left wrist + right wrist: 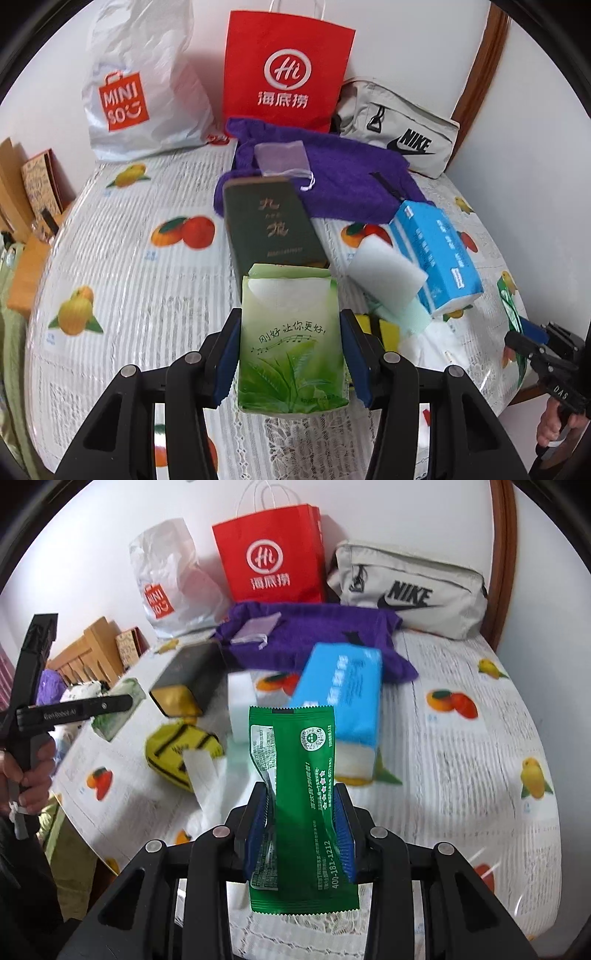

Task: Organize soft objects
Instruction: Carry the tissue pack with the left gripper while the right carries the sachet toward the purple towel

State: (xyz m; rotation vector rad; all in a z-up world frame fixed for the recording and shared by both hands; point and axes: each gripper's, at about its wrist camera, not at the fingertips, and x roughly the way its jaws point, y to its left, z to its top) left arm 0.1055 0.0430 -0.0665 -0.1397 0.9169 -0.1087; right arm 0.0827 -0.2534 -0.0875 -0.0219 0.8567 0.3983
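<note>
Left gripper [290,363] pinches a green tissue pack [291,343]; right gripper [301,834] pinches a green sachet [303,805].

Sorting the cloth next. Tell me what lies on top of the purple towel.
A small translucent drawstring pouch lies on the purple towel. The dark green box overlaps its near edge. Anything under these is covered.

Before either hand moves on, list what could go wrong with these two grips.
1. The right gripper pinches the green sachet so that it buckles at the pads; the thin, slick wrapper might slide out or crease further.
2. The left gripper squeezes the soft green tissue pack by its sides; a harder squeeze could crush it.
3. The table below is crowded: blue tissue box, white sponge, yellow pouch. A drop or a low pass could knock them.
</note>
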